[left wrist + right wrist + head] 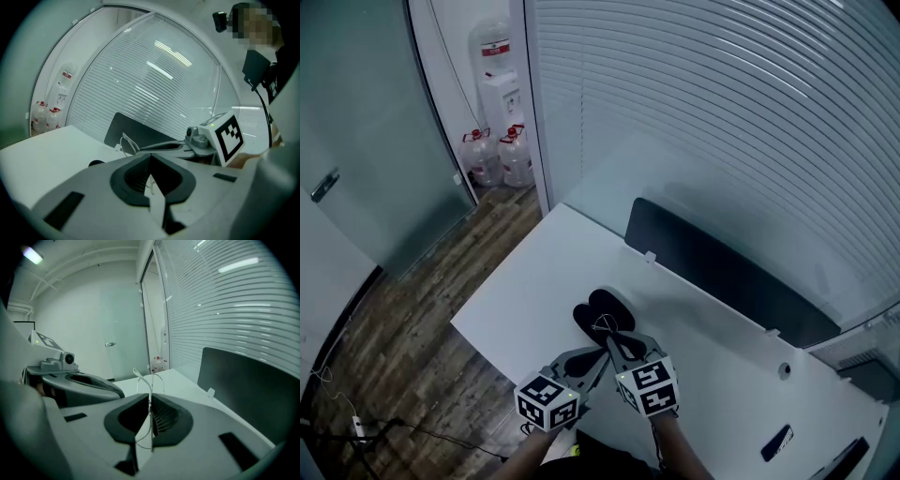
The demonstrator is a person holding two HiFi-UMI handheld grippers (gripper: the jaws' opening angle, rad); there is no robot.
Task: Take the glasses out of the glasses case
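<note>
While my left gripper (150,177) and right gripper (150,405) sit tip to tip, each has its jaws nearly shut on the thin wire of the glasses (150,384), which stick out just past my right jaws. I count one pair of glasses, gripped from both sides. Just beyond and below my jaw tips, the one black glasses case (612,307) lies open on the white counter (534,281), both halves showing.

I judge the taking-out step nearly finished, as the frame looks clear of the case. The next move calls for carrying it aside with both grips steady and level, so the wire neither bends nor slips, then setting it down beside the case.

Farther ahead, one dark panel (722,272) stands along the counter's rear edge. Well beyond, two water bottles (499,155) stand on the floor.
</note>
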